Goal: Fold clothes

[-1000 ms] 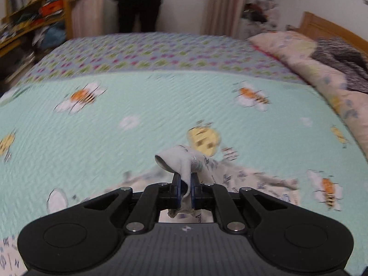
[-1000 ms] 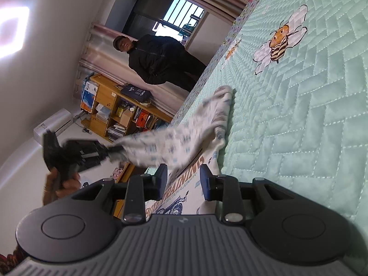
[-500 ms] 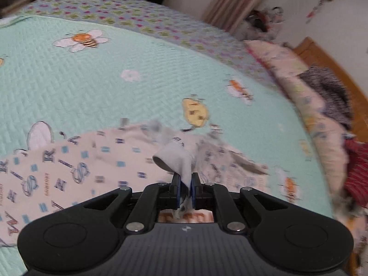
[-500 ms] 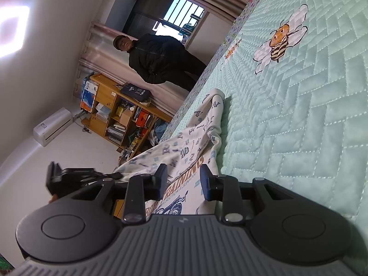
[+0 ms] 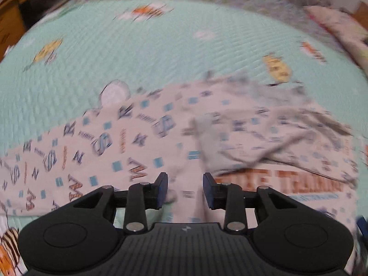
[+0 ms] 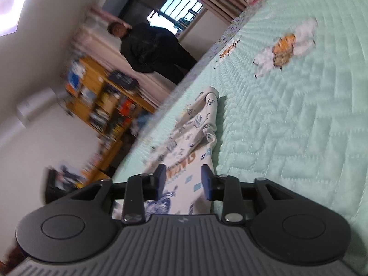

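A white shirt (image 5: pixel 142 142) printed with letters and orange words lies on the mint quilt (image 5: pixel 138 53), one sleeve (image 5: pixel 264 138) folded over its body. My left gripper (image 5: pixel 185 189) hangs just above it, pointing steeply down. Its jaws are opening, and cloth lies loose below the gap without being pinched. In the right wrist view the shirt (image 6: pixel 197 126) stretches away along the bed. My right gripper (image 6: pixel 182 181) sits low over its near edge. Those jaws are opening too, with fabric showing between the pads but not squeezed.
A person in dark clothes (image 6: pixel 156 50) stands by the window past the bed's far edge. A wooden bookshelf (image 6: pixel 103 101) fills the wall beside them. Pink pillows (image 5: pixel 333 23) lie at the bed's right end. The quilt (image 6: pixel 299 115) stretches beyond the shirt.
My left gripper came down toward the shirt and its jaws parted, letting go of the sleeve, which now lies across the shirt. The right jaws widened a little.
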{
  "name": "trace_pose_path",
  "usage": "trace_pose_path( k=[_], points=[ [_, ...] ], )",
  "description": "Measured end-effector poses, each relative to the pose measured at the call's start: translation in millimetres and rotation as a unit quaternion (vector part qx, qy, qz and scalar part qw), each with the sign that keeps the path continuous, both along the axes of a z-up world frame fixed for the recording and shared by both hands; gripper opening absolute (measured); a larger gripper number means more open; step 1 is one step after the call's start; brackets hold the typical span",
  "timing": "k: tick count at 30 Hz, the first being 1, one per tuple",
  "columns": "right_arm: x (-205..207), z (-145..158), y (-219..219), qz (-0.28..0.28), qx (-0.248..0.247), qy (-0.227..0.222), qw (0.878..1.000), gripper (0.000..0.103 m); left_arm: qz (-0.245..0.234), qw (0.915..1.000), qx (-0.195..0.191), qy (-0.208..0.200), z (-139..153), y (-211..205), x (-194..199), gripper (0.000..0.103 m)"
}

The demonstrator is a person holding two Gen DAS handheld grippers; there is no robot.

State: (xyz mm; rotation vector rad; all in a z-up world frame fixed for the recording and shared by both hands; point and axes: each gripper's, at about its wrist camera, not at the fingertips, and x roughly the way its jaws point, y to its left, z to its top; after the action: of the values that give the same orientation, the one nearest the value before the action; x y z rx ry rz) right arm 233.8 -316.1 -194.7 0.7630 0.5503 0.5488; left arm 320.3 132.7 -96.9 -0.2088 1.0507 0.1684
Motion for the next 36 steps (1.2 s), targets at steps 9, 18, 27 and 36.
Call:
trace_pose_path(
  k=[9, 18, 27, 36],
  points=[
    [64, 45, 44, 0.005, -0.197, -0.005, 0.98, 0.063, -0.232, 0.9635, 0.093, -0.096, 56, -161, 58, 0.067],
    [78, 15, 53, 0.023, -0.202, -0.023, 0.979, 0.053, -0.353, 0.9174, 0.173, -0.061, 22, -273, 128, 0.067],
    [82, 11, 47, 0.037, -0.175, -0.023, 0.984, 0.042, -0.376, 0.9018, 0.196, -0.083, -14, -293, 145, 0.071],
    [82, 16, 54, 0.055, -0.174, -0.032, 0.983, 0.059, -0.384, 0.8954, 0.214, -0.074, -32, -303, 159, 0.081]
  ],
)
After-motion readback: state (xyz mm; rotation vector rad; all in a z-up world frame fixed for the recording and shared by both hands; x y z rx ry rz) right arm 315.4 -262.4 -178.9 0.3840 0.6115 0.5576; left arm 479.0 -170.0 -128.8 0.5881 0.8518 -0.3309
